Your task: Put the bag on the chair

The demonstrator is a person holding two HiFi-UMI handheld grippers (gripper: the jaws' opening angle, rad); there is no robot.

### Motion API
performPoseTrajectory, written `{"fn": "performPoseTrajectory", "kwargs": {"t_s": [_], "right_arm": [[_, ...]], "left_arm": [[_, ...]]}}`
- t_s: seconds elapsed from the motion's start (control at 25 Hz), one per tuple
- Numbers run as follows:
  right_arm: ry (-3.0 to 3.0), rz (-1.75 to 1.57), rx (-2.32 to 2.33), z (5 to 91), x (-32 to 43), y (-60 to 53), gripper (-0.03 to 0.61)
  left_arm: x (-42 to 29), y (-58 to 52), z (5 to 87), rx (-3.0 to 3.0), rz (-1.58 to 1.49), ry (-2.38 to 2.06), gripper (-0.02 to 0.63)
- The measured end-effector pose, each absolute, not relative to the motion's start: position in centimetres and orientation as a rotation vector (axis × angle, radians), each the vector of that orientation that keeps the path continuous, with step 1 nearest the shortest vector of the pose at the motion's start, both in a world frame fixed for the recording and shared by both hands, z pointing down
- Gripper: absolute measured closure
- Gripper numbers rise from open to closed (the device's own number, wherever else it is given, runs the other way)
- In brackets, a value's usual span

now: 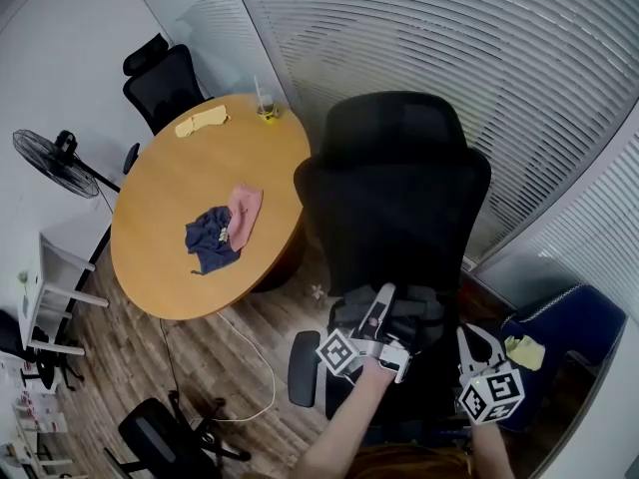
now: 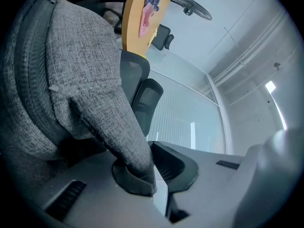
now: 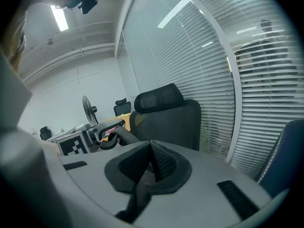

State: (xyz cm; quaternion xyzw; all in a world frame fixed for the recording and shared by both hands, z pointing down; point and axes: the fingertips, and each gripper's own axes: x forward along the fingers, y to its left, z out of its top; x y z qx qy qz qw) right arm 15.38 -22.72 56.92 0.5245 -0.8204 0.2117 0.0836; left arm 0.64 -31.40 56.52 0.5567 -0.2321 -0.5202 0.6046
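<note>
A black high-backed office chair [image 1: 399, 188] stands in front of me, with its back toward me. A grey fabric bag [image 1: 399, 314] sits low behind the chair back, at seat height. My left gripper [image 1: 382, 299] is shut on a strap of the bag [image 2: 71, 70], and the grey fabric is pinched between its pads [image 2: 152, 175]. My right gripper [image 1: 477, 343] hovers to the right of the bag; its pads [image 3: 151, 163] meet with nothing clearly between them. From the right gripper view I see the chair [image 3: 166, 113] and the left gripper [image 3: 107, 132] holding a dark handle.
A round wooden table [image 1: 180, 178] at the left carries a blue cloth [image 1: 212, 238], a pink cloth [image 1: 246, 213], a yellow cloth [image 1: 200, 121] and a cup [image 1: 267, 108]. A second black chair [image 1: 165, 83] and a fan [image 1: 55, 163] stand beyond. A blue chair [image 1: 569, 327] sits at the right beside the blinds.
</note>
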Motion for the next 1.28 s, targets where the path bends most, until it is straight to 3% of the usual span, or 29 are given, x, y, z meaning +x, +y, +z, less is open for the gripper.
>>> {"fn": "performPoseTrajectory", "kwargs": {"t_s": [1.28], "right_arm": [[-2.406, 0.723, 1.531, 59.3, 15.9, -22.8, 0.566]], "left_arm": [[1.0, -34.7, 60.8, 1.216, -1.166, -0.619, 0.589]]}}
